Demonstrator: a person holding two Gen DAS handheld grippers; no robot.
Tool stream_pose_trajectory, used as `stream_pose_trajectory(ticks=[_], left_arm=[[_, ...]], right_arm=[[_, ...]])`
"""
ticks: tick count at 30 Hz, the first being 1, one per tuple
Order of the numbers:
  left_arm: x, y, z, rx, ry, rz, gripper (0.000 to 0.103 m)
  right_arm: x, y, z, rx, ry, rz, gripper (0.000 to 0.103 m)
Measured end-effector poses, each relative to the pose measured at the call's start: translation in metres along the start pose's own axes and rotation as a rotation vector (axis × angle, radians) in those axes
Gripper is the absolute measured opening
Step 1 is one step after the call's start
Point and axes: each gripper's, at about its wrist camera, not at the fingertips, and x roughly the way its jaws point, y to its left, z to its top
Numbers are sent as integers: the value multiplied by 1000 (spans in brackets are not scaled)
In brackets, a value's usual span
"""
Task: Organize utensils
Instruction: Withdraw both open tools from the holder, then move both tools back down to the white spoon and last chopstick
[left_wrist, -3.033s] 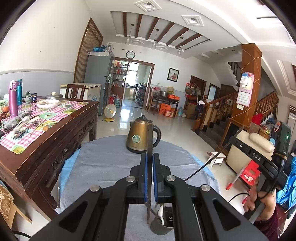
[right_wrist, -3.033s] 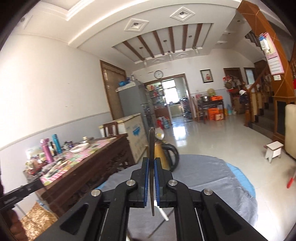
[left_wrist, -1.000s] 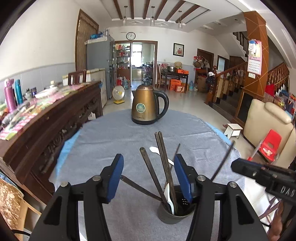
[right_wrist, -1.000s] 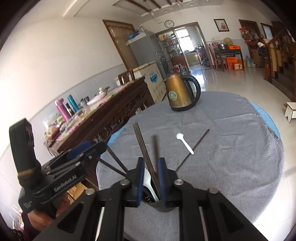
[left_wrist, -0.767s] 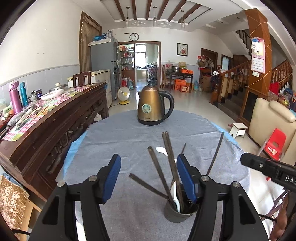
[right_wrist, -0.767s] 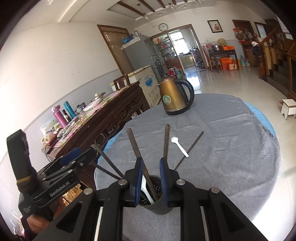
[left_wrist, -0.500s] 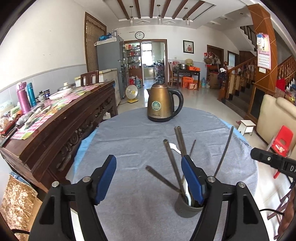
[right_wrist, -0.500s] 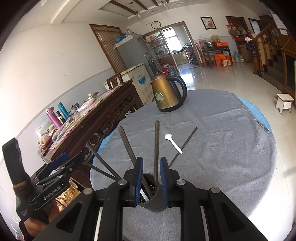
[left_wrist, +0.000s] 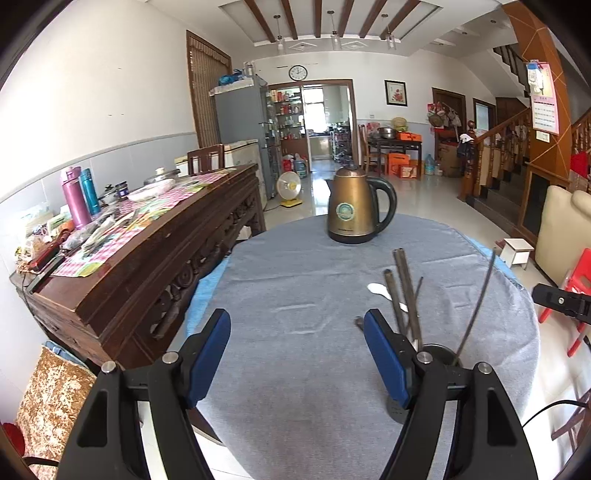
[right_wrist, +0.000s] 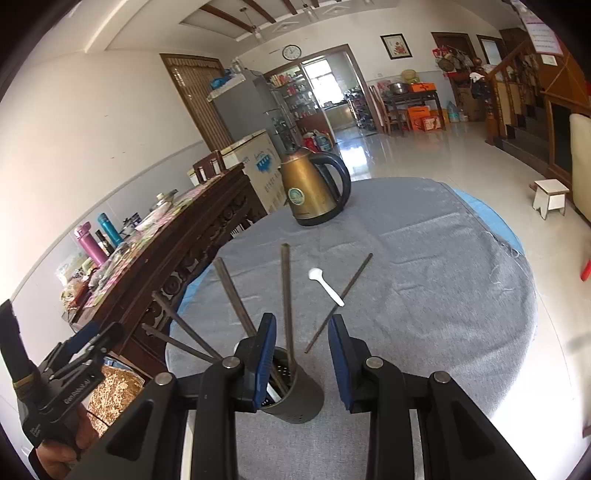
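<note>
Standing splayed in the dark perforated holder (right_wrist: 295, 397), brown chopsticks (right_wrist: 286, 295) sit free of both released claws.

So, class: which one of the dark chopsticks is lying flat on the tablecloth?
The chopstick right of the white spoon; every other one stands angled in the grey holder.

A round table (right_wrist: 443, 295) covered by a grey cloth (right_wrist: 424, 332) over a blue one carries a brass kettle (right_wrist: 314, 192) near its far edge. Toward the middle lie a white spoon (right_wrist: 327, 282) and one dark chopstick (right_wrist: 340, 301), just beside each other. Near the front edge stands a dark perforated holder (right_wrist: 295, 391) with several chopsticks leaning in it.
</note>
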Motion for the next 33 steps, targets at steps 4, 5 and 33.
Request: stream_pose_trajectory(ticks=[4, 5, 33], left_arm=[[6, 13, -2, -17, 13, 38, 75], [7, 17, -4, -26, 18, 45, 75], [57, 73, -19, -127, 106, 132, 75]], right_arm=[[7, -8, -1, 22, 28, -10, 32], [8, -10, -1, 28, 33, -10, 32], [55, -28, -6, 81, 137, -46, 32]])
